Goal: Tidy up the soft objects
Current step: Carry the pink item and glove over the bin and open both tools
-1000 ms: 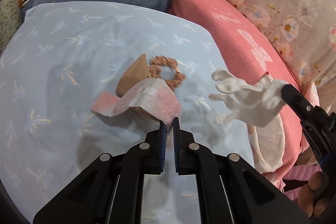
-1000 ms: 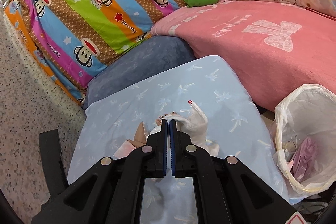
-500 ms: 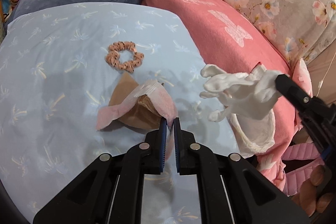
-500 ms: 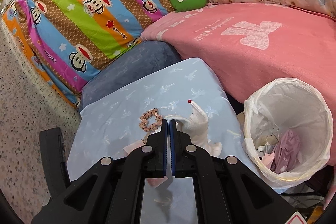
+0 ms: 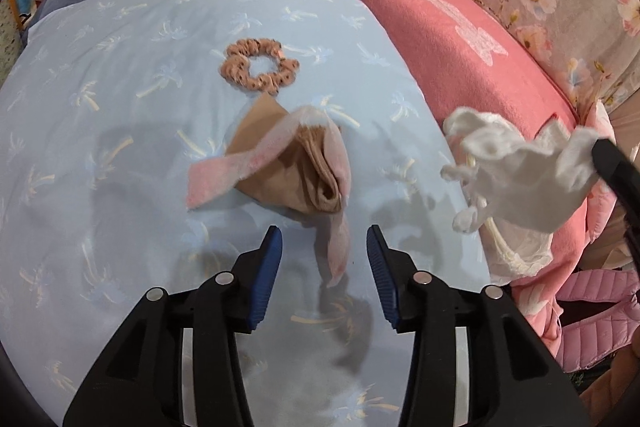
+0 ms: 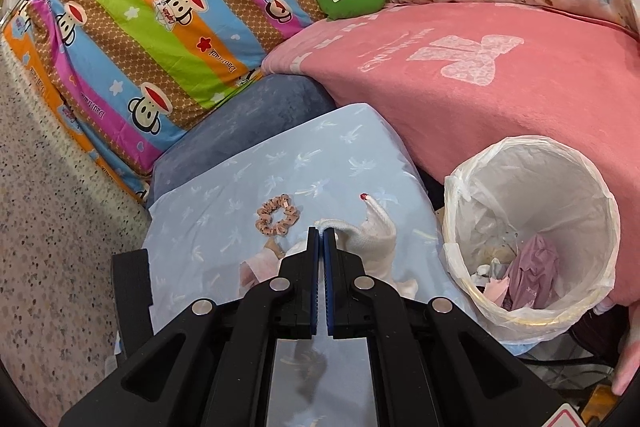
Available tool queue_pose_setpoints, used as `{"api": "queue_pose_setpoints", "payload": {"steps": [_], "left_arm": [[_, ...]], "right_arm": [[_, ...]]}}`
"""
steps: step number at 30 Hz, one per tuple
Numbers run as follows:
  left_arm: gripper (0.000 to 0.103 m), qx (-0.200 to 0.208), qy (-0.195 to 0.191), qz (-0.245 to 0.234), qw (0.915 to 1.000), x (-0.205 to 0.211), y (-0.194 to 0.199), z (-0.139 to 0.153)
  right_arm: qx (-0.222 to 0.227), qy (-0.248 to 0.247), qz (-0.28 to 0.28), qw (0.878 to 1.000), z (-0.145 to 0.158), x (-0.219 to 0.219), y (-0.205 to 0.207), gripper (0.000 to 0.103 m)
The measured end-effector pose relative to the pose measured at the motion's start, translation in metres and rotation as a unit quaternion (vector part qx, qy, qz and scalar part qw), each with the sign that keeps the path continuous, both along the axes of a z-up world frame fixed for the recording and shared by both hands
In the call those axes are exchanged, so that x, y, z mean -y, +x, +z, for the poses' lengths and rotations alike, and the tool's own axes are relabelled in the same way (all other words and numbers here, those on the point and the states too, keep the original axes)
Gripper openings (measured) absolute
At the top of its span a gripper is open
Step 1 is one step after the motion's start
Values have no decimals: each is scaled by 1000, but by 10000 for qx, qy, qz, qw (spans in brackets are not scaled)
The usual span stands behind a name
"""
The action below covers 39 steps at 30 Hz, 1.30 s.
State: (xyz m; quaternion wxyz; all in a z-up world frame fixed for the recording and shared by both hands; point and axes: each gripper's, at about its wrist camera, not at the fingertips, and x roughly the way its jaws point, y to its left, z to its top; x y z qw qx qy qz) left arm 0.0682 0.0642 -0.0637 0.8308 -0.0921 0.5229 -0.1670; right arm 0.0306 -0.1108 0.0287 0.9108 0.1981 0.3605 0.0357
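My left tongs point(image 5: 324, 247) are opening, the pink sock point(image 5: 336, 247) trailing between them, long axis running away toward the scrunchie point(image 5: 258, 67); my right tongs point(image 6: 321, 243) stay-free clamp the white glove point(image 6: 372, 231) beside the bin point(image 6: 600, 195).

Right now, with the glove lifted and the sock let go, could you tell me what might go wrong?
The left gripper is opening, and the pink sock still trails between its pads, so it could snag.

The white glove hangs from the shut right gripper by one edge; it could slip out and land beside the lined bin.
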Motion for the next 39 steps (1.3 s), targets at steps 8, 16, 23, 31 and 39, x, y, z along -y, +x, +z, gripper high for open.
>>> {"api": "queue_pose_setpoints", "payload": {"steps": [8, 16, 23, 31, 39], "left_arm": [[10, -236, -8, -166, 9996, 12, 3, -14], [7, 244, -225, -433, 9985, 23, -4, 30], [7, 773, -421, -732, 9934, 55, 3, 82], [7, 1180, -502, -1240, 9840, 112, 14, 118], [7, 1237, -586, -1768, 9747, 166, 12, 129]], "right_arm": [[-37, -16, -25, 10000, -2, 6, -5, 2], [83, 10, -175, 9998, 6, 20, -10, 2], [316, 26, -454, 9985, 22, 47, -16, 2], [514, 0, -854, 9950, 40, 88, -26, 2], [525, -23, -1310, 9900, 40, 132, -37, 2]]}}
